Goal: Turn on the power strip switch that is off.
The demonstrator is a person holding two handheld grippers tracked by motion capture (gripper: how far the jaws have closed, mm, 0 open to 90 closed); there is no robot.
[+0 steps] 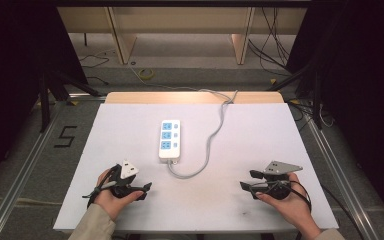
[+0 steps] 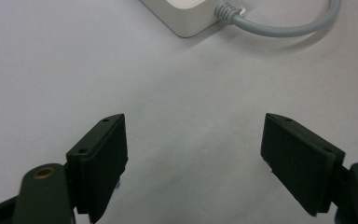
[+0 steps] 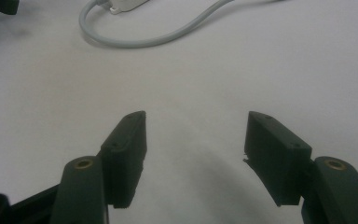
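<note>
1. While we hold both grippers low over the near edge of the white table (image 1: pixel 130 125), nothing is in either of them.
2. Our left gripper (image 1: pixel 142 190) sits near the left corner, its jaws spread wide and empty, pointing toward the middle.
3. Our right gripper (image 1: pixel 246 180) sits near the right corner, jaws apart and empty too, facing inward.
4. A white power strip (image 1: pixel 170 140) with three blue sockets lies flat at the table's centre, well apart from both grippers.
5. Its grey cord (image 1: pixel 211 145) loops out of the near end, curves right, then runs off the far edge.
6. We judge this to be the starting pose, before any reach.
7. Next, we think, a gripper must travel forward to the strip or its cord, jaws staying open until they straddle it.
</note>
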